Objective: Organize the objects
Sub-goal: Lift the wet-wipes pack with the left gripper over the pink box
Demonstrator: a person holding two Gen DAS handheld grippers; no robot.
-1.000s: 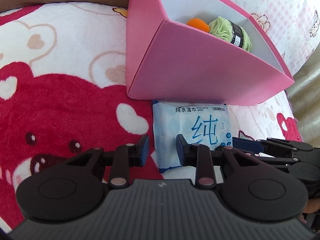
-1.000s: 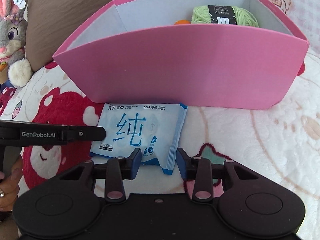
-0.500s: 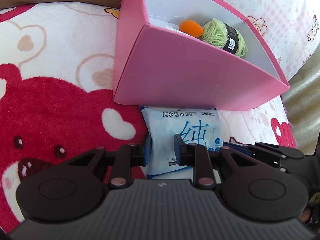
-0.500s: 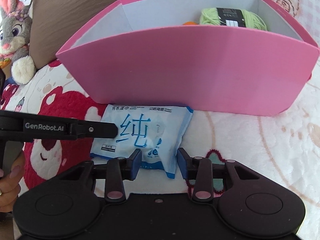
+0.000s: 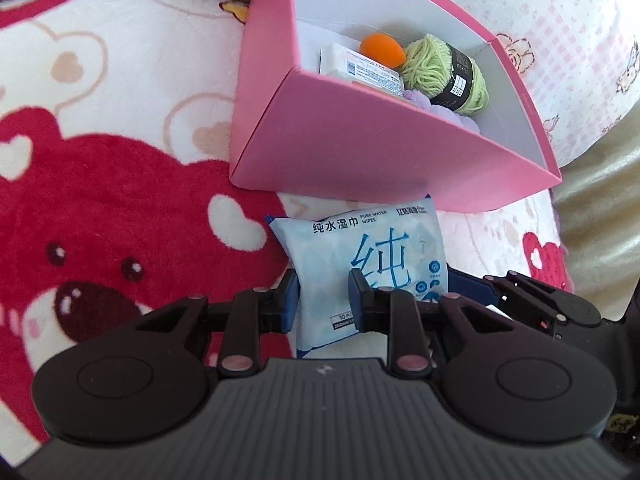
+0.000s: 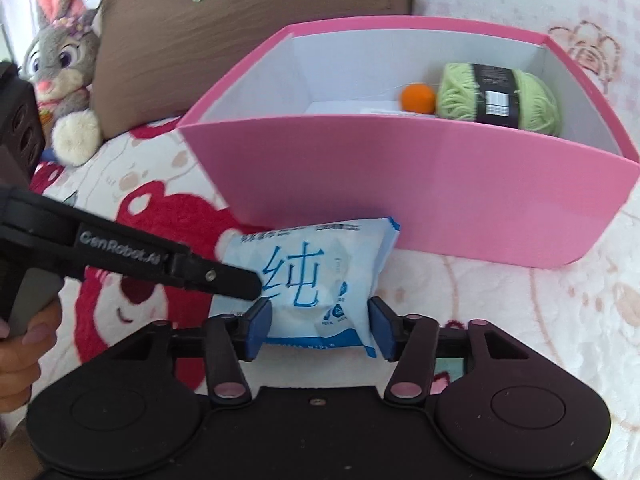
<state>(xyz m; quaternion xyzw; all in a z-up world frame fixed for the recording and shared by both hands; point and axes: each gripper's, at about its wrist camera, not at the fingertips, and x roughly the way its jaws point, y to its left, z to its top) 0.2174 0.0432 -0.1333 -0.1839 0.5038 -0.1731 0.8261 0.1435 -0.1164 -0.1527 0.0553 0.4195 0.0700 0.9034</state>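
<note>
In the left wrist view, the pack of wet wipes (image 5: 360,264) is being pinched at its near end between the blue pads of the left claw (image 5: 323,304), which is closed on it. The pack is being held just in front of the claw, above the bear-print blanket (image 5: 120,200). Beyond the pack, the pink box (image 5: 360,148) is being seen, with a green yarn skein (image 5: 444,74), an orange ball (image 5: 382,49) and a white packet (image 5: 360,70) lying inside it. To the right of the left claw, part of the right claw (image 5: 520,300) is being shown.

In the right wrist view, the jaws of the right claw (image 6: 320,328) are being opened, with the near edge of the wipes pack (image 6: 312,276) lying between the pads, which are no longer pressing on it. From the left, the pack is being reached by the left claw's dark finger (image 6: 224,278). Ahead of the claw, the pink box (image 6: 400,192) is being seen; to its far left, a plush rabbit (image 6: 64,60) is being propped against a brown pillow (image 6: 240,12).
</note>
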